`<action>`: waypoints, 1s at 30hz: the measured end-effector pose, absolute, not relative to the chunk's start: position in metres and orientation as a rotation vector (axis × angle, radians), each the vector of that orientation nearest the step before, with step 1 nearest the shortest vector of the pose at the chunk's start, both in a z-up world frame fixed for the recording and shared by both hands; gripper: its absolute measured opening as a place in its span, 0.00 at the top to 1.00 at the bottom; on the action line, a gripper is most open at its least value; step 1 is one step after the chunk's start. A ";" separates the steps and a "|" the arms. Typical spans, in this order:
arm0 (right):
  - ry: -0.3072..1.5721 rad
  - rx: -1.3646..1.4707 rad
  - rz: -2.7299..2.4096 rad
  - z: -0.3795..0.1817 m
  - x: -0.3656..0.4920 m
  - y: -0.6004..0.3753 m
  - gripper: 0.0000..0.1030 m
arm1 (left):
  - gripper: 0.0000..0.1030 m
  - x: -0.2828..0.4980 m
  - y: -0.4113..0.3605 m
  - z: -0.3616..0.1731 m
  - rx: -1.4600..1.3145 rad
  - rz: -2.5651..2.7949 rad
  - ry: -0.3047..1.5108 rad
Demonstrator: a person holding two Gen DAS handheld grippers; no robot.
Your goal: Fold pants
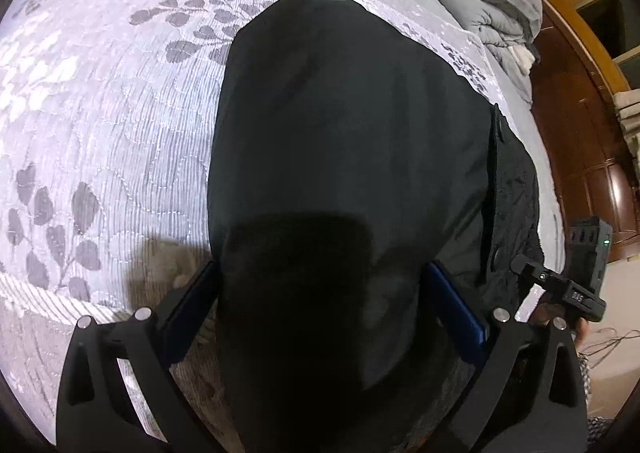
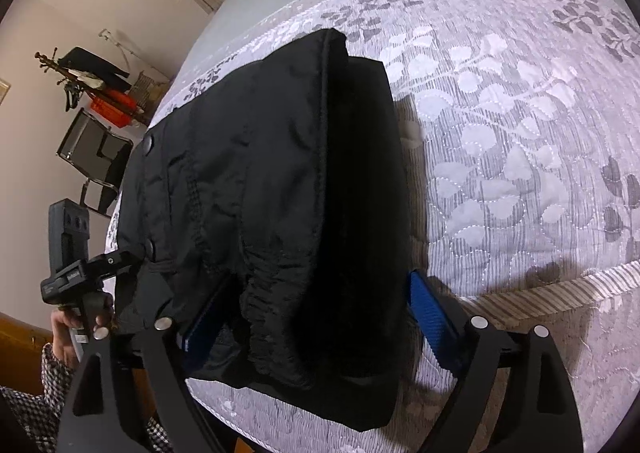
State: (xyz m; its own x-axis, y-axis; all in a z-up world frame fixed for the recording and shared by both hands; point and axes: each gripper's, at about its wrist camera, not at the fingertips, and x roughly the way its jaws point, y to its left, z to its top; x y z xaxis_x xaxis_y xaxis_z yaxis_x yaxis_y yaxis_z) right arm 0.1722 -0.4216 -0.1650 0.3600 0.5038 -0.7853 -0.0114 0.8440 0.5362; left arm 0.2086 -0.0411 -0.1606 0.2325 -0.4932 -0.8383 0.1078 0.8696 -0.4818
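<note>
Mostly black fills both views: folded pants [image 1: 344,141] lie on a bed's leaf-patterned quilt [image 1: 104,125], near its edge. On the left gripper [image 1: 320,293], blue pads [image 1: 456,313] flank the fabric; whether they pinch it is hard to tell, since dark cloth hides the contact. The right gripper [image 2: 316,309] stands wide, pants between its pads [image 2: 432,309], the left one partly buried. A checked sleeve [image 2: 36,401] is cut off at the corner.
</note>
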 end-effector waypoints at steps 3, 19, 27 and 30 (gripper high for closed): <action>1.178 0.522 0.360 -0.171 0.176 -0.424 0.13 | 0.02 0.208 -0.036 -0.167 -0.399 -0.435 1.278; 1.205 0.547 0.377 -0.180 0.184 -0.416 0.10 | 0.02 0.219 -0.050 -0.170 -0.391 -0.436 1.326; 1.183 0.535 0.400 -0.172 0.178 -0.416 0.42 | 0.07 0.217 -0.044 -0.170 -0.396 -0.451 1.323; 1.155 0.482 0.404 -0.159 0.174 -0.409 0.52 | 0.16 0.217 -0.043 -0.167 -0.396 -0.450 1.324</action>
